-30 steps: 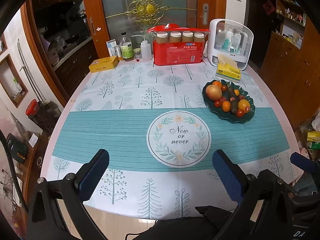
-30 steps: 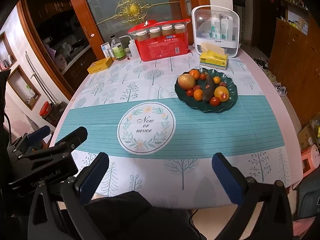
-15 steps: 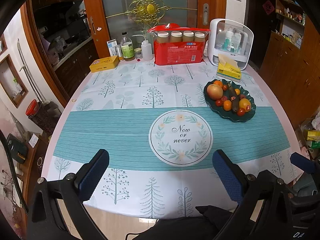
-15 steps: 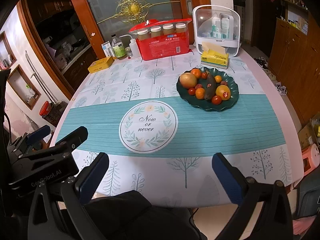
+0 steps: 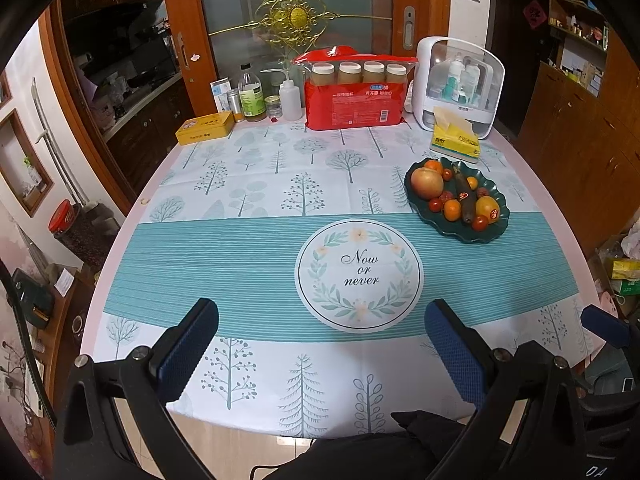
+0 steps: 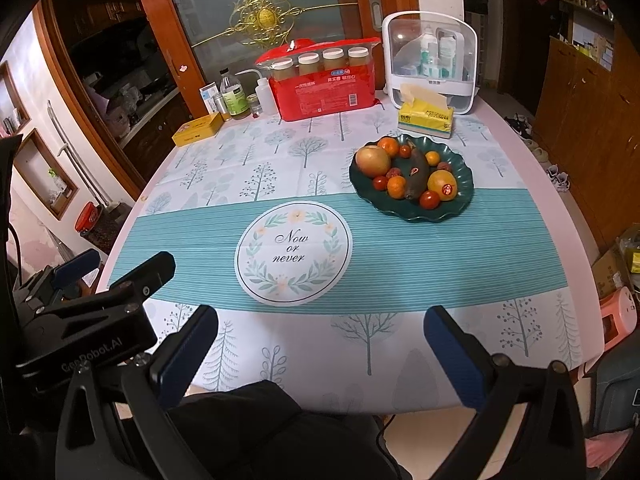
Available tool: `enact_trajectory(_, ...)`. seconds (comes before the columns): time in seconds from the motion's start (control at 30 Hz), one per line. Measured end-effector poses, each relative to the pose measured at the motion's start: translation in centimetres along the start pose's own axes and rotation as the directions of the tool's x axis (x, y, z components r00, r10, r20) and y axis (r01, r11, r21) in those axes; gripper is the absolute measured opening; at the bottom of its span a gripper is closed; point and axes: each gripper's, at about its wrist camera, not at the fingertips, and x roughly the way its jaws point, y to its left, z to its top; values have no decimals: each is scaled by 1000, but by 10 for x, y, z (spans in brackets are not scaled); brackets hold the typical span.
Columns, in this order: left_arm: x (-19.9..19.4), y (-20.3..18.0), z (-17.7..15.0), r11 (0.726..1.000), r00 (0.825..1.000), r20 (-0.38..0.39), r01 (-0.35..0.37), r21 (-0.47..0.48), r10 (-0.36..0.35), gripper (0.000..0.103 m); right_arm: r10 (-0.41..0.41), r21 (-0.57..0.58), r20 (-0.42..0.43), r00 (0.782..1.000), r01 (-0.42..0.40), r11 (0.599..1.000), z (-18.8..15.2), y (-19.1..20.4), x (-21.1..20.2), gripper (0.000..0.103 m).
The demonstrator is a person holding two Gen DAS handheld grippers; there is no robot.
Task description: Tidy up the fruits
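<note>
Both views have drifted slightly toward the fruit plate point(image 5: 486, 236). Left gripper point(image 5: 320, 344) and right gripper point(image 6: 320, 344) hover near it, fingers spread, holding nothing.

We see an oval worktop point(image 5: 532, 184) under a tree-print cloth point(image 5: 256, 256). On it we note a dark green fruit plate point(image 5: 486, 236), a yellow tissue pack point(image 5: 456, 142), a red package point(image 5: 354, 106), a white organizer point(image 5: 424, 80), bottles point(image 5: 251, 98) and a yellow tin point(image 5: 205, 128).

The round white emblem point(image 5: 359, 276) on the tablecloth point(image 5: 224, 256) reads "Now or never" in script. The black body of the left claw point(image 6: 80, 332) bears "GenRobot.AI". Print on the red package point(image 5: 354, 98) is too small to read.
</note>
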Motion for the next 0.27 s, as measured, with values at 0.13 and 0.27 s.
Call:
enact_trajectory(0.13,0,0,0,1000,1000,2,-2,-1,2,102,1,-1,-1,1000,-1,1000,0,0,0,103)
enact_trajectory(0.27,1,0,0,1000,1000,1,-1,1,1,102,0,0,-1,1000,0,1000,1,0,0,103)
